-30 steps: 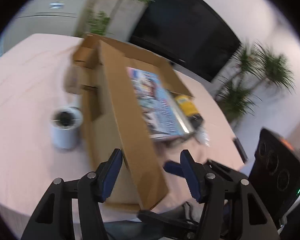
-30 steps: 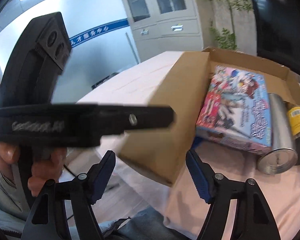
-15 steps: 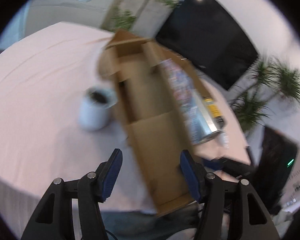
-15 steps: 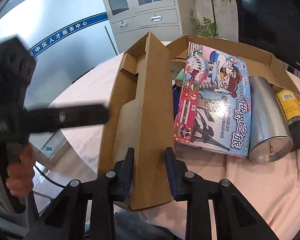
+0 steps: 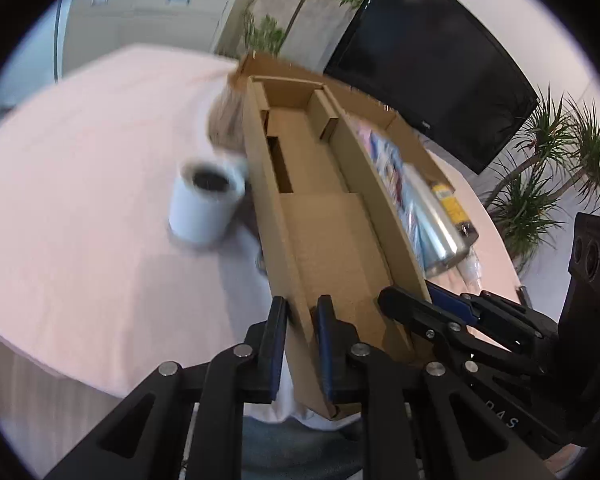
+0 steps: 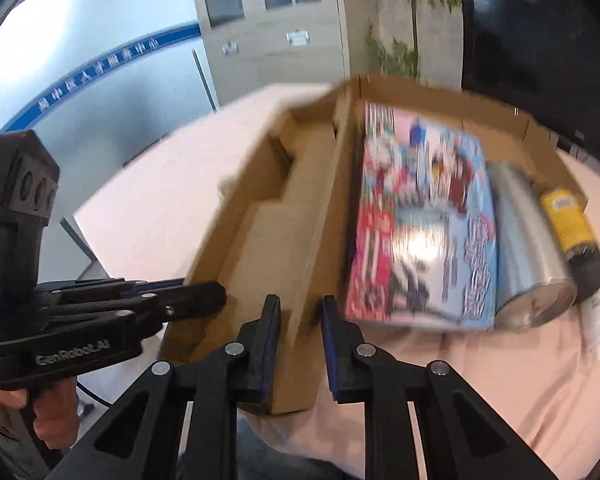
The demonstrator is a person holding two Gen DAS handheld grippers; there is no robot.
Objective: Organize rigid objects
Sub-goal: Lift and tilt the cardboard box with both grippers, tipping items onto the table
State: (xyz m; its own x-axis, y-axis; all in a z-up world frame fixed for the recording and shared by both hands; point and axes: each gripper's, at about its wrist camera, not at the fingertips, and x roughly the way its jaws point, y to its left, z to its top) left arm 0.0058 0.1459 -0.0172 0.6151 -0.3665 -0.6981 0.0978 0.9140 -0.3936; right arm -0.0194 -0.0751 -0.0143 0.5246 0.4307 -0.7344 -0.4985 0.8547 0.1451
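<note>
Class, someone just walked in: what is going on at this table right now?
A person holds a gripper in each hand, both clamped on walls of an open cardboard box: the left gripper on one side wall, the right gripper on the other. A colourful game box, a silver can and a yellow bottle lie beside it; a white cup stands opposite.

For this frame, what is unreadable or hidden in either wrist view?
- Game box print: right wrist view, motion blur.
- White cup contents: left wrist view, blurred, dark inside.
- Yellow bottle label: too small, smeared.
- Cardboard box near end: behind the left gripper.
</note>
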